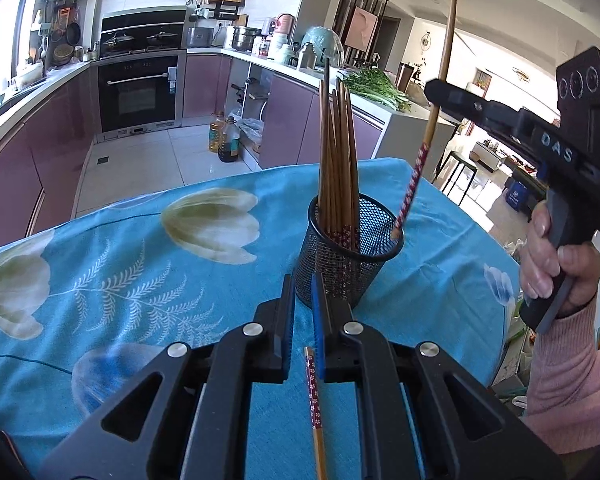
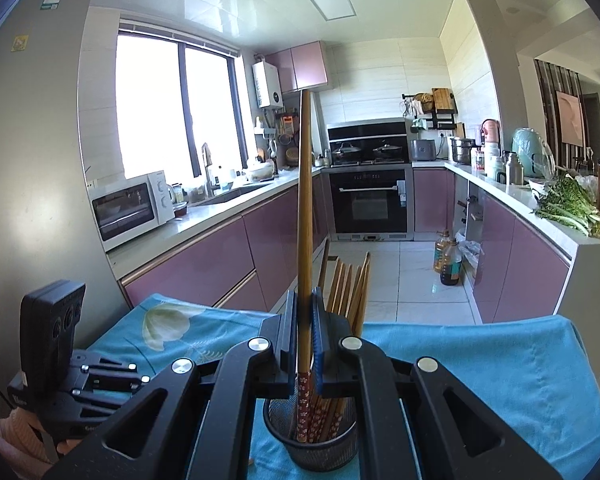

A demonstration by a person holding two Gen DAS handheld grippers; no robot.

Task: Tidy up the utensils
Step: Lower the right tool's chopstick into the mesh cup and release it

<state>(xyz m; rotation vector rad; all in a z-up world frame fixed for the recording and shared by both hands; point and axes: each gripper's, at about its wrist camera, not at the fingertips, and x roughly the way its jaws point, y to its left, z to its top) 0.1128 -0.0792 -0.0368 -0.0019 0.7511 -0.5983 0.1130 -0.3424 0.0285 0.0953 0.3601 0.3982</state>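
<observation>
Chopstick, wooden, red patterned end, pinched upright in right gripper, tip at rim of round black mesh cup. Roughly nine more bunched inside. One chopstick on tablecloth under left gripper, narrowly parted, nothing held.

A: Daylight, bright. Window blown out white; glare patch on the ceiling.

B: Strong fisheye bend, dark vignette at corners. Grippers close to the lens slightly soft; cloth evenly lit, sharp.
</observation>
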